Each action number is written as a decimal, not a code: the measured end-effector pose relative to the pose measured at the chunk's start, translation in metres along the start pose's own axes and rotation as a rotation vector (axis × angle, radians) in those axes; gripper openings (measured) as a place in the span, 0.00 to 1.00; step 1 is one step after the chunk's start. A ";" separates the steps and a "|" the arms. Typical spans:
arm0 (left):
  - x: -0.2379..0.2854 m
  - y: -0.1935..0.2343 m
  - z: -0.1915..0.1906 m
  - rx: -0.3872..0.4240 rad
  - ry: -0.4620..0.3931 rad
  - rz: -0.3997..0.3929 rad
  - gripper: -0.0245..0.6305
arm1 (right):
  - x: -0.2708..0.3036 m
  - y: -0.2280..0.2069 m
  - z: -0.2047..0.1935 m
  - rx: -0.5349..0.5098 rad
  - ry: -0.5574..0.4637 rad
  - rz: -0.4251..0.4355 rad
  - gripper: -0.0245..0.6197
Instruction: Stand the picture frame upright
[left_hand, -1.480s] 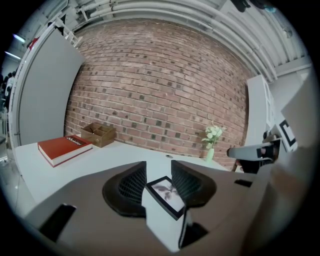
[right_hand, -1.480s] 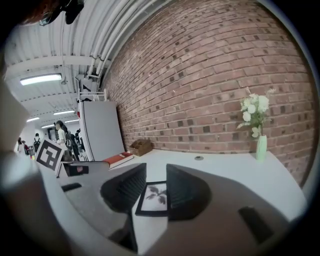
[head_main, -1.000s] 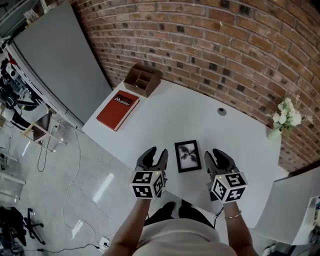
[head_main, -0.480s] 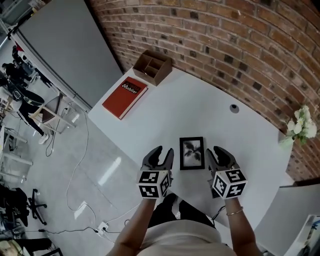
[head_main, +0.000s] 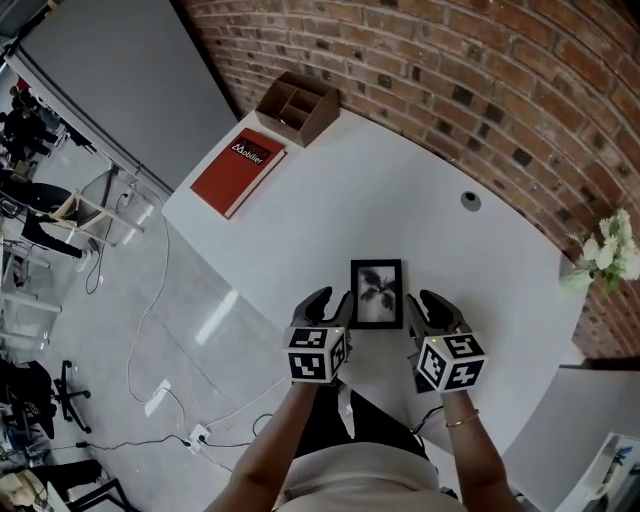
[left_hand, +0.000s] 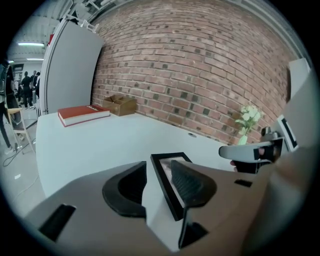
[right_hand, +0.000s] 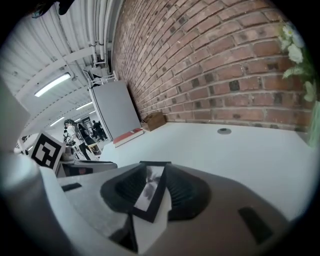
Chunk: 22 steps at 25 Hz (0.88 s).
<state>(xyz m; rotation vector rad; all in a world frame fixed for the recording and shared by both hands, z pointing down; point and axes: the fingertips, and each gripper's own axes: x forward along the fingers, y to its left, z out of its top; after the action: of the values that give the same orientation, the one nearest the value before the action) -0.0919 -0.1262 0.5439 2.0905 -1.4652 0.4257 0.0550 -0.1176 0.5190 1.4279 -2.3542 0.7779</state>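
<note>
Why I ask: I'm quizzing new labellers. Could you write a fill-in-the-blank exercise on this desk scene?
1. The picture frame lies ____ on the white table.
2. It sits ____ the left gripper and the right gripper.
3. The book beside the brown box has a ____ cover.
4. The wall behind the table is built of ____.
Missing words: flat; between; red; brick.

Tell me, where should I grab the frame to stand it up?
By its thin side edges near the end closest to you, coming in low from that end. The frame lies flat on the table, so only its rim fits between jaws.
</note>
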 end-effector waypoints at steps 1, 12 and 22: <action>0.004 -0.002 -0.004 -0.005 0.016 0.000 0.27 | 0.000 -0.001 -0.002 0.006 0.006 -0.002 0.21; 0.033 -0.014 -0.030 0.024 0.145 0.017 0.27 | 0.002 -0.004 -0.017 0.030 0.037 0.003 0.21; 0.044 -0.017 -0.043 0.021 0.230 0.008 0.21 | 0.008 -0.008 -0.024 0.044 0.055 0.013 0.21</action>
<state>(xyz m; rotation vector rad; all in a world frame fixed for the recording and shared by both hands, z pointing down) -0.0581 -0.1295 0.5976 1.9774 -1.3402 0.6631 0.0568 -0.1128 0.5446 1.3909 -2.3215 0.8661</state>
